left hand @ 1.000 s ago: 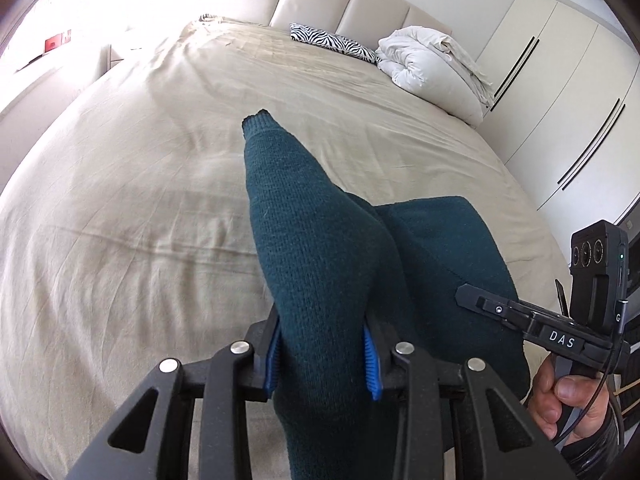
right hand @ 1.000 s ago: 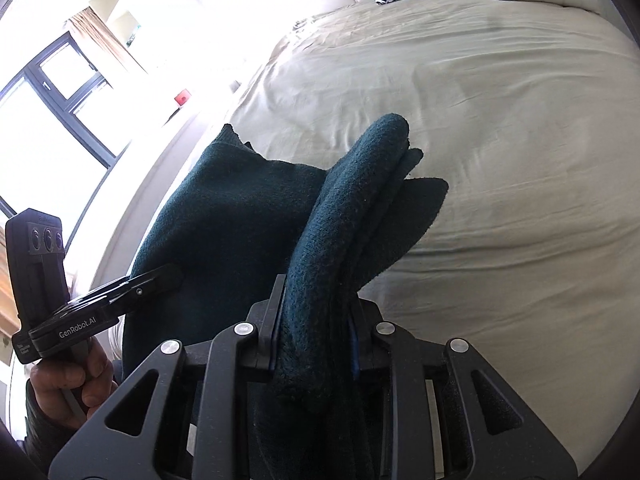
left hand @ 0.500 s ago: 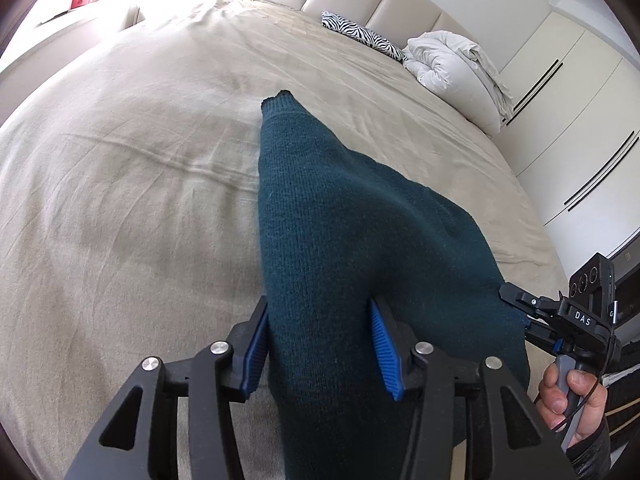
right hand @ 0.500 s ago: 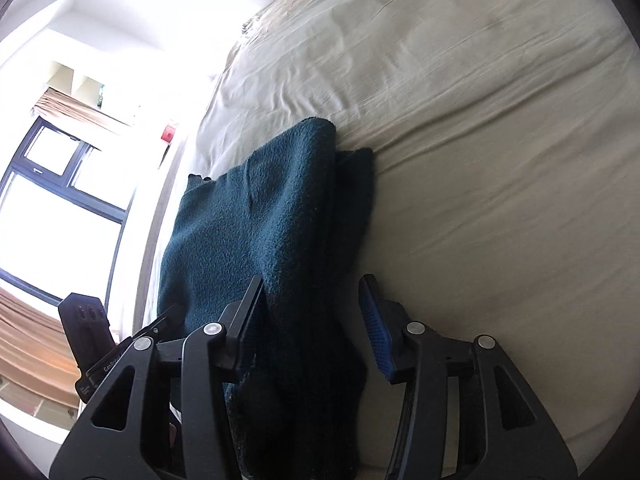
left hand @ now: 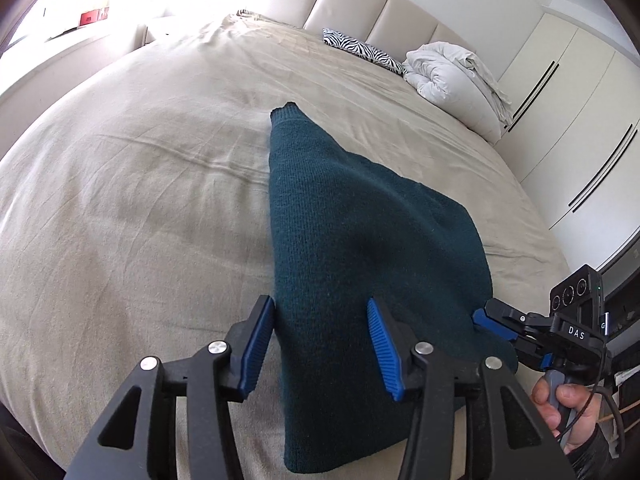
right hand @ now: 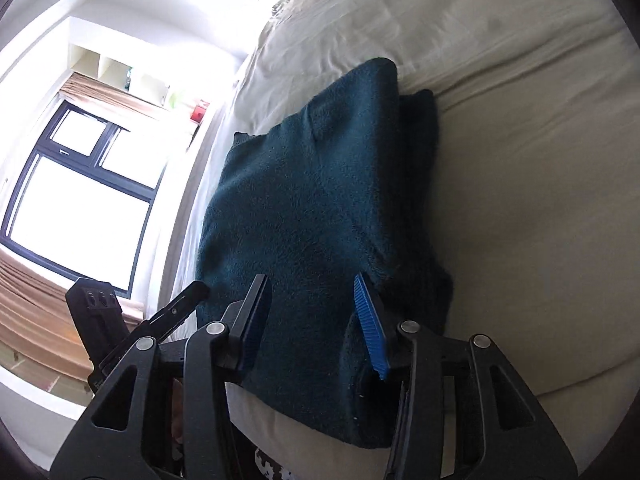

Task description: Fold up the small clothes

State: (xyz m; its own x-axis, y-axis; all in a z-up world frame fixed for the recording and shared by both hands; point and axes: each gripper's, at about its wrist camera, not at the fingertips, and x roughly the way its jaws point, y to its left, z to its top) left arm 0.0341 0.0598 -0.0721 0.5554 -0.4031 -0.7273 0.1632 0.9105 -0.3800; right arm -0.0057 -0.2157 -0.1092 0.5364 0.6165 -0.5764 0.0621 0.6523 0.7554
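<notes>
While the dark teal knit garment (left hand: 352, 240) lies flat on the beige bed sheet (left hand: 140, 184), both tools stand over its near edge with their fingers spread. The left tool (left hand: 322, 344) has its two blue-padded fingers wide apart; the garment's left edge runs just inside the left pad (left hand: 256, 344), and the right pad (left hand: 382, 350) stands over the knit itself, so the cloth lies between and under the fingers without being pinched. From this view the garment narrows away from the tool toward a ribbed cuff (left hand: 286, 110) pointing up the bed, and broadens to the right, where the right tool (left hand: 494, 322) appears at its far corner, held by a hand (left hand: 564, 404).

In the right wrist view the right tool (right hand: 316, 320) is likewise spread, its pads on either side of a stretch of the garment (right hand: 312, 200) without gripping it. Here the cloth shows as a folded stack, an upper layer lying over a lower one that juts out along the right side. It sits close to the bed's edge, toward the window (right hand: 76, 196).

At the head of the bed are a zebra-print pillow (left hand: 362, 50) and a bundled white duvet (left hand: 452, 76), well apart from the garment.
</notes>
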